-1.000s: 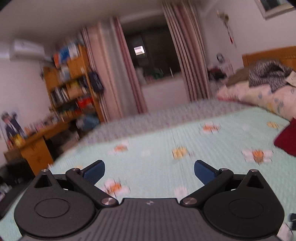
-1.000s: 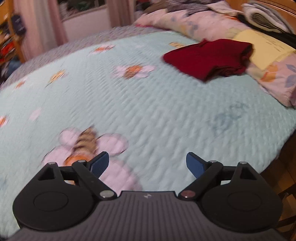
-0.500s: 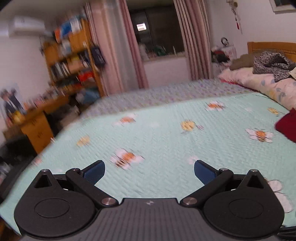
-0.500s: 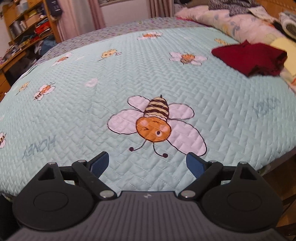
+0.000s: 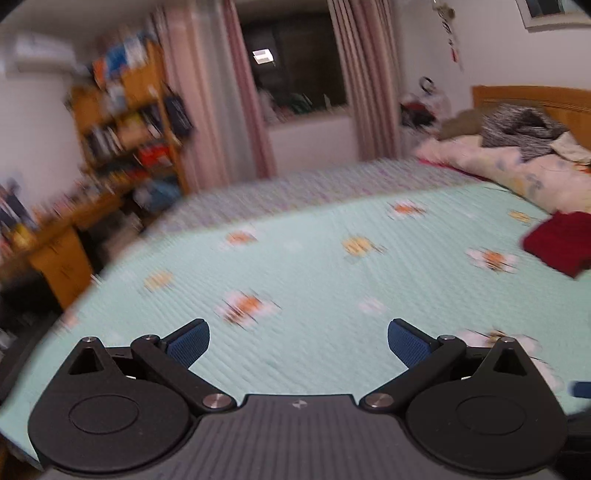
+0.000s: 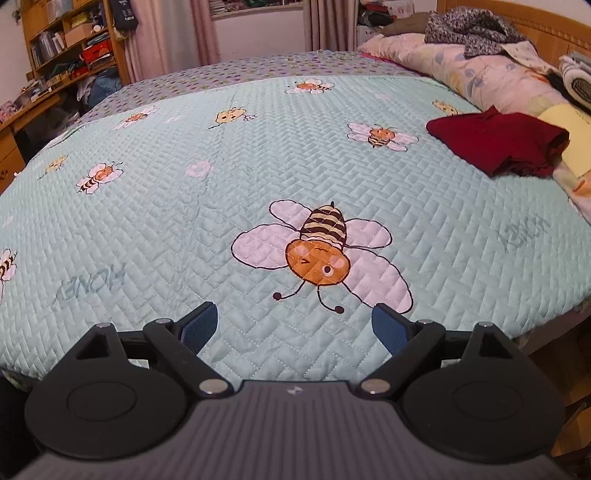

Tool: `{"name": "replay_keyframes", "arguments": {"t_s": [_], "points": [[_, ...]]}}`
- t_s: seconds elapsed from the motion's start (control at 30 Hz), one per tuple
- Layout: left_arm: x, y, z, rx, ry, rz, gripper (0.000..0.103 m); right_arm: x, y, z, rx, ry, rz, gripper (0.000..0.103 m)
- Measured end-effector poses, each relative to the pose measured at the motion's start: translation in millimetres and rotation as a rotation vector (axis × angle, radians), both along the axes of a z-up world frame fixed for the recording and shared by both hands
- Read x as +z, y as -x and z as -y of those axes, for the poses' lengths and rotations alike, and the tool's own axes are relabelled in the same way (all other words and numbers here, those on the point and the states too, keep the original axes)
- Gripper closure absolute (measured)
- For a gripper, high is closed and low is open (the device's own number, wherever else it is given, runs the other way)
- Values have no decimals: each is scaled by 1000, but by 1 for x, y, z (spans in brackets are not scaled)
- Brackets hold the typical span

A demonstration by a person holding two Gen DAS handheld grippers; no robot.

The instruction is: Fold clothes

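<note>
A folded dark red garment [image 6: 498, 142] lies on the mint bee-print quilt [image 6: 221, 192] at the far right, next to the pillows. It also shows in the left wrist view [image 5: 561, 243] at the right edge. My right gripper [image 6: 294, 326] is open and empty, above the near edge of the bed by a large bee print. My left gripper [image 5: 298, 345] is open and empty above the quilt. Both are far from the red garment.
Floral pillows [image 6: 480, 70] with a patterned dark garment [image 6: 472, 27] and a yellow cloth [image 6: 569, 122] lie at the wooden headboard [image 5: 532, 98]. A bookshelf and desk [image 5: 122, 122] stand left of the bed. Curtains [image 5: 365, 77] frame a window behind.
Both grippers have drawn back from the bed and turned, so more of the quilt and the red garment shows. The left view is still blurred by motion. Both stay open.
</note>
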State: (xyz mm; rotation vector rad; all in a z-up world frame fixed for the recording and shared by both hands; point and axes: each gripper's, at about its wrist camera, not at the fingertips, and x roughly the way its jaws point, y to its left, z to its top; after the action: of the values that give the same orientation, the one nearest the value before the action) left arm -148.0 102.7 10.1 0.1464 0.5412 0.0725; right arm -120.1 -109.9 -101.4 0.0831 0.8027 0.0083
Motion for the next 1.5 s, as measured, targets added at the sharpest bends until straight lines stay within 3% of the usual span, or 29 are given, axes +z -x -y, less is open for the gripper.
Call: {"name": "replay_keyframes", "arguments": {"t_s": [0.27, 0.43, 0.63, 1.5], "points": [[-43, -29, -5, 6, 75, -214, 0, -2, 0, -3, 4, 25, -7, 12], [-60, -37, -6, 33, 75, -290, 0, -8, -2, -3, -6, 24, -34, 12], [-79, -55, 18, -3, 71, -412, 0, -14, -4, 7, -35, -22, -62, 12], [-88, -67, 54, -37, -2, -463, 1, -27, -15, 40, -74, -105, -80, 12]]}}
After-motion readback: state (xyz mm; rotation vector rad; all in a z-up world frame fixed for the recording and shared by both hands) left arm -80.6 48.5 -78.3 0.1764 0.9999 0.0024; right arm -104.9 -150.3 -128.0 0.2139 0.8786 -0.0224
